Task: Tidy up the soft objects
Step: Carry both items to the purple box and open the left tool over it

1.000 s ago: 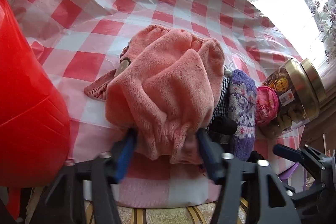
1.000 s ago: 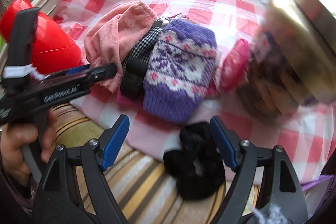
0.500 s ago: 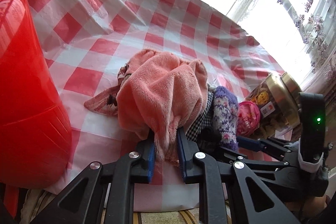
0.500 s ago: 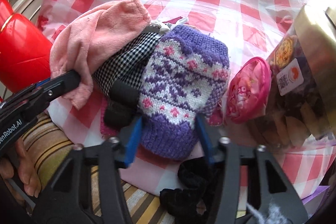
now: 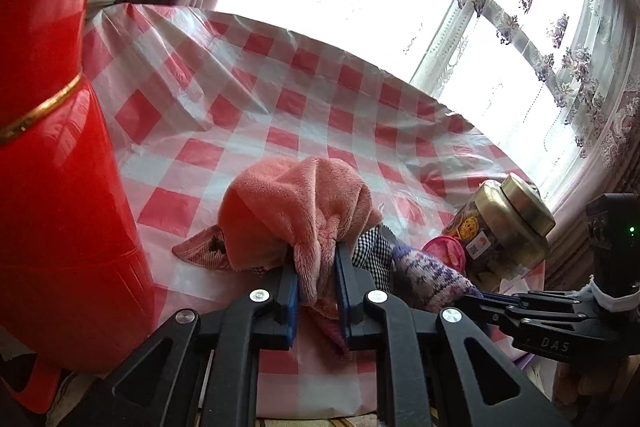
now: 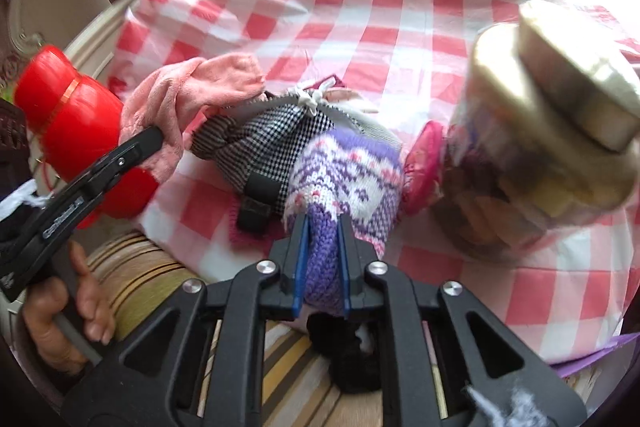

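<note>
Item: our left hand-held gripper (image 5: 317,281), blue pads clamped on a hanging fold of the pink fleece cloth (image 5: 292,211), which lies bunched on the red-and-white checked worktop (image 5: 248,115). Item: our right hand-held gripper (image 6: 322,265), pinched shut on the cuff of the purple patterned knit mitten (image 6: 348,183), beside the black-and-white houndstooth pouch (image 6: 264,143). Risk, as we judge it: the soft pieces overlap, so lifting either may drag the pouch along or nudge the gold-lidded clear jar (image 6: 536,131) just beside the mitten. Pose: both of our grippers reach in low from the near edge, side by side.
</note>
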